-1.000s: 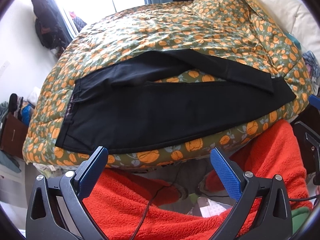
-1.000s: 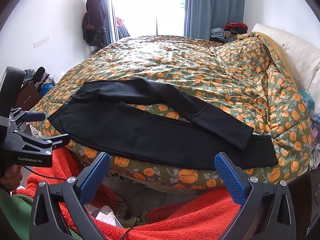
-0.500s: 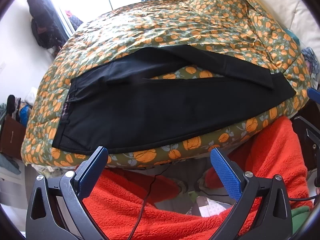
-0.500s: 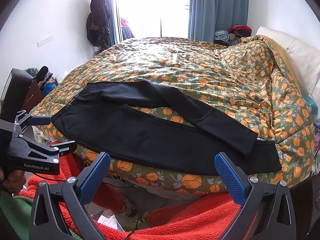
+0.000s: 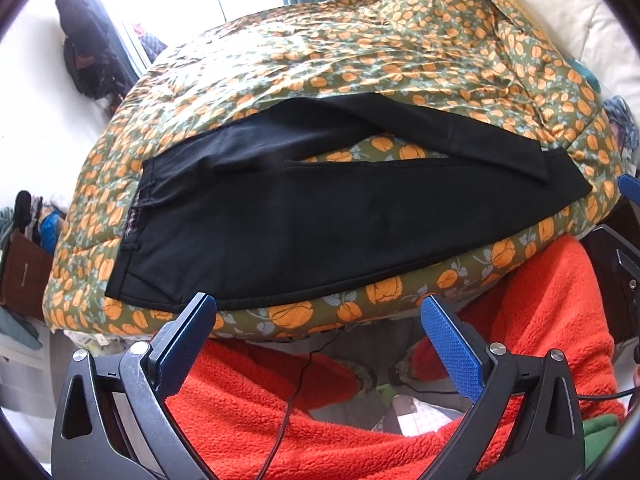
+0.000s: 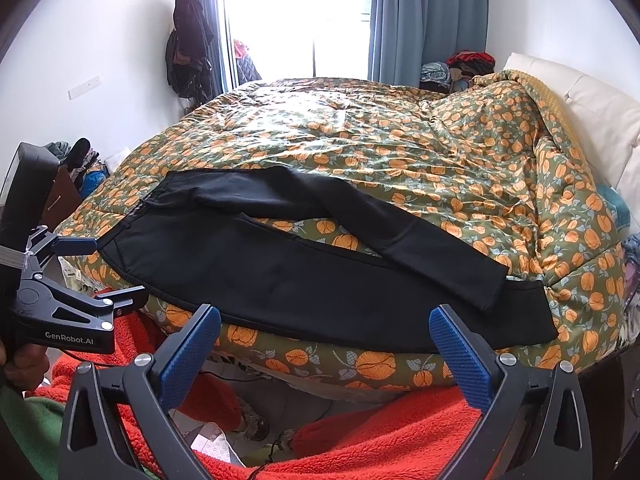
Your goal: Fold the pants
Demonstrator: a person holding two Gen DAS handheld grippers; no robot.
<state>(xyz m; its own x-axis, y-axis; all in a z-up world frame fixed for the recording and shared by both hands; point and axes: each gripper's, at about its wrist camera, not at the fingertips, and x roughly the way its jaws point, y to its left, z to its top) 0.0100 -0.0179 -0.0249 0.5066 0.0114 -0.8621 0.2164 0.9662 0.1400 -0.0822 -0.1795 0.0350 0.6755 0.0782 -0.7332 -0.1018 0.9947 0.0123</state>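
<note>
Black pants (image 5: pixel 320 216) lie flat along the near edge of the bed, waistband at the left, legs running right. The far leg bends and crosses onto the near leg at the cuffs; they also show in the right wrist view (image 6: pixel 304 264). My left gripper (image 5: pixel 318 320) is open and empty, just short of the pants' near hem toward the waist. My right gripper (image 6: pixel 324 332) is open and empty, in front of the near leg's hem. The left gripper shows at the left of the right wrist view (image 6: pixel 80 276).
The bed carries a green quilt with orange pumpkins (image 6: pixel 360 140). The person's red fleece (image 5: pixel 280 412) fills the foreground below the bed edge. A cream headboard (image 6: pixel 592 112) is at the right. Clothes hang on the far wall (image 6: pixel 188 52); clutter sits left of the bed.
Both grippers have moved forward toward the bed edge; the pants appear larger and closer. The pants have not moved. Both grippers stay open.
</note>
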